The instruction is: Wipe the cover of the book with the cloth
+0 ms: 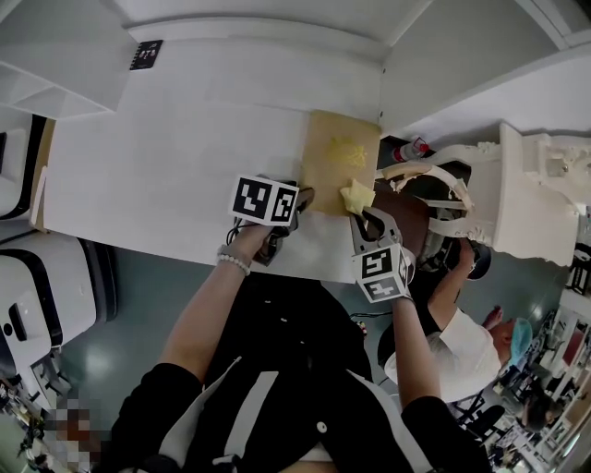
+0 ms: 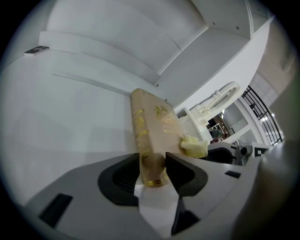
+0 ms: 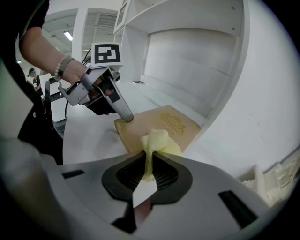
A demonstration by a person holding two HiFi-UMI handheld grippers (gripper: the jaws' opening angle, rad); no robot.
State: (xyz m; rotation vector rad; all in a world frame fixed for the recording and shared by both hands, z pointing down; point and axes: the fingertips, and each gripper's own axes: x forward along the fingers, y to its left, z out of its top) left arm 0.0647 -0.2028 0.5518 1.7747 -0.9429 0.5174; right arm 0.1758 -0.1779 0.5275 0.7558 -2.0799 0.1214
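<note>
Left tongs clamp the book at 7 o'clock to steady it, while right tongs pinch the cloth for wiping.

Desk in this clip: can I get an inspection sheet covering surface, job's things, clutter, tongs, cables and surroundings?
Surface: white desk, mostly bare.
Job's things: tan book lies flat at the desk's right end; yellow cloth at its near right corner.
Clutter: small black tag at the far left corner.
Tongs: left tongs closed on the book's spine end; right tongs shut on the cloth.
Cables: nothing seen on the desk.
Surroundings: white shelves above; white chair and another person to the right.
</note>
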